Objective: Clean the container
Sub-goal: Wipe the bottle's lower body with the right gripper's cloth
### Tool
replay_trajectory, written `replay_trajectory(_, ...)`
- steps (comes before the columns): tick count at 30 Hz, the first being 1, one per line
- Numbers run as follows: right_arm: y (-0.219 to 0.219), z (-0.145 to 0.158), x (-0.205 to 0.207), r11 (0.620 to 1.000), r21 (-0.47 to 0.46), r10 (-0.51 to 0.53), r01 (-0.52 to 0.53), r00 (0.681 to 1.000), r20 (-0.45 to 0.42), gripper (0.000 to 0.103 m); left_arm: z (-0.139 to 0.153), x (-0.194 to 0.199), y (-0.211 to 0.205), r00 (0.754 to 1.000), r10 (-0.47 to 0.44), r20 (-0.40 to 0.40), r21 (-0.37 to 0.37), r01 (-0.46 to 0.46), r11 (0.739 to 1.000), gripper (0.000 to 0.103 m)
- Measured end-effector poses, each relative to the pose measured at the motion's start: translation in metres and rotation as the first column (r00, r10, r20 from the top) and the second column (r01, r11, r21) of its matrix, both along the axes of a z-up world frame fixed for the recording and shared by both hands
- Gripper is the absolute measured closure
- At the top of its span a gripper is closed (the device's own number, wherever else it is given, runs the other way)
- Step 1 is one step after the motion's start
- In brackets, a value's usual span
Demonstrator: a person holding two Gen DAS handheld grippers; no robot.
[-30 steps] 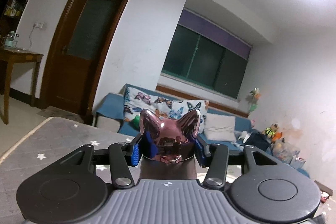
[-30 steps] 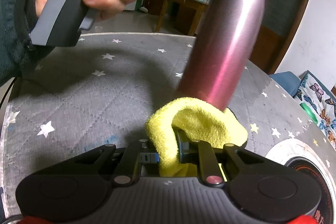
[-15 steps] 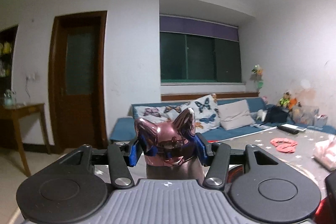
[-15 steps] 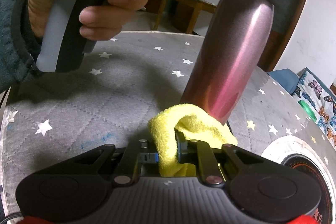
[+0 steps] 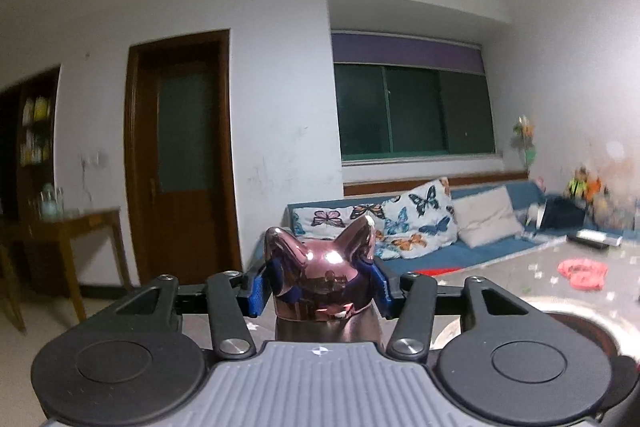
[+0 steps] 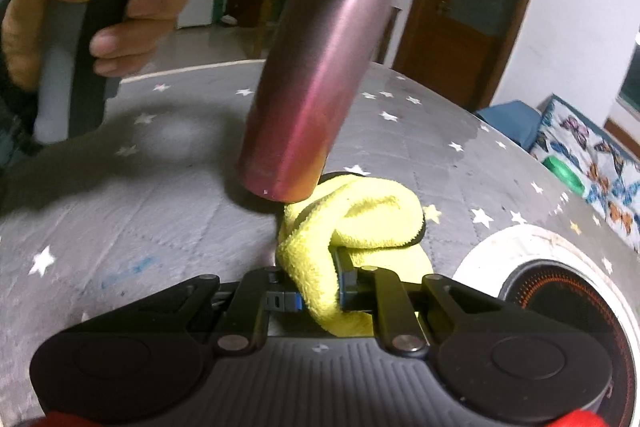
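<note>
No brand, label or legible writing showed on the bottle, the cloth or either tool.

In the left wrist view, the left hand-held gripper was clamped on the cat-ear cap of the pink metallic bottle, its blue pads pressing the cap from 9 and 3 o'clock. The cap sat dead centre between the fingers, directly ahead of the camera at 12 o'clock, with the bottle body hanging below and mostly hidden by the tool.

In the right wrist view, the bottle hung tilted, its top toward 1 o'clock and its base toward 7 o'clock, just above the grey star-patterned counter. The person's left hand gripped the tool handle at 10 o'clock.

The right hand-held gripper was closed on a yellow cloth, which bulged out ahead of the fingers. The bottle's base lay at 11 o'clock from that tool, just beyond the cloth; the cloth's upper fold met the base's right lower edge, though whether they truly touched could not be told through the blur.

A round white appliance with a dark, orange-dotted top sat at 3 o'clock from the right tool. A butterfly-print cushion lay on the blue sofa behind, right of a brown door.
</note>
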State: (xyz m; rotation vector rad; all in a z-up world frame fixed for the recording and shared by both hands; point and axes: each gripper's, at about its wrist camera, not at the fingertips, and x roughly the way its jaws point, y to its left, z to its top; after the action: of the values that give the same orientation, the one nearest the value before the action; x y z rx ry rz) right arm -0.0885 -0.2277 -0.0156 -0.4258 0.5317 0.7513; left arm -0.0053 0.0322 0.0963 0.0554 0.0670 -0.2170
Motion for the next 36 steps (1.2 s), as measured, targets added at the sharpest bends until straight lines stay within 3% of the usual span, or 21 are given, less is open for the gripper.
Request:
replay_trajectory(6, -0.009, 0.024, 0.008, 0.992, 0.122, -0.010, 0.008, 1.000, 0.014, 0.090, 0.007, 0.009, 0.015, 1.000, -0.009, -0.006, -0.096, 0.009, 0.995, 0.050)
replay_trajectory(15, -0.009, 0.074, 0.008, 0.958, 0.284, -0.007, -0.037, 0.989, 0.151, 0.090, 0.000, 0.025, 0.025, 0.996, -0.053, -0.073, -0.121, 0.044, 0.992, 0.049)
replay_trajectory(24, 0.010, 0.034, 0.020, 0.971, 0.237, 0.011, -0.029, 0.997, 0.075, 0.089, 0.005, 0.024, 0.035, 0.993, -0.079, -0.087, -0.156, 0.065, 0.986, 0.048)
replay_trajectory(32, 0.010, 0.007, 0.032, 0.983, 0.183, -0.008, 0.018, 0.998, -0.058, 0.089, 0.009, 0.022, 0.032, 0.990, -0.100, -0.095, -0.146, 0.086, 0.986, 0.046)
replay_trajectory(36, 0.001, 0.000, 0.034, 0.977, 0.208, -0.027, 0.044, 0.996, -0.084, 0.089, 0.011, 0.019, 0.030, 0.990, -0.104, -0.099, -0.131, 0.091, 0.987, 0.046)
